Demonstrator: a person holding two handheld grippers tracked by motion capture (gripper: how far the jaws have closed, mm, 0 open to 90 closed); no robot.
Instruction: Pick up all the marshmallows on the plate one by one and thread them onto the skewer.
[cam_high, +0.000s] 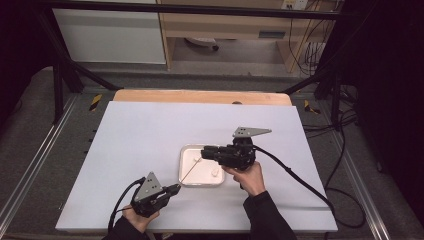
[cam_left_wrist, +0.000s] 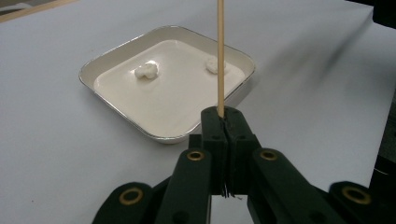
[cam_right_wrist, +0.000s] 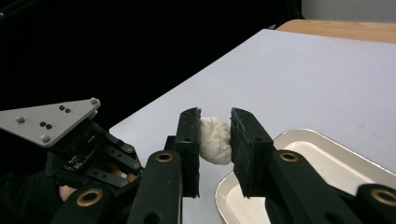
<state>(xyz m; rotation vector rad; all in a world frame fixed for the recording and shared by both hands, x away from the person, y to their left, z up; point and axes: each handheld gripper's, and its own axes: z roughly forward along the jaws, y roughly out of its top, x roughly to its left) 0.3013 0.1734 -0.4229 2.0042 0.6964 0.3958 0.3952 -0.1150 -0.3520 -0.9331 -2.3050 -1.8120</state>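
Gripping a soft white lump (cam_right_wrist: 215, 141) between the right tongs (cam_right_wrist: 215, 140) above the tray (cam_high: 184, 172); looks light, squashable, so pinch gently mid-body. Left tongs (cam_left_wrist: 224, 122) closed on thin, brittle skewer (cam_left_wrist: 220, 56) base.

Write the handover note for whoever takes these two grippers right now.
Left gripper: shut on the wooden skewer, which points toward the tray.
Right gripper: shut on one white puffy piece, held above the tray's edge.
Tray: two more white pieces lie inside, one near the middle, one behind the skewer.
Done: skewer and one piece picked up.
Left, probably: nothing is on the skewer yet; threading the held piece, then the other two, looks like the aim.
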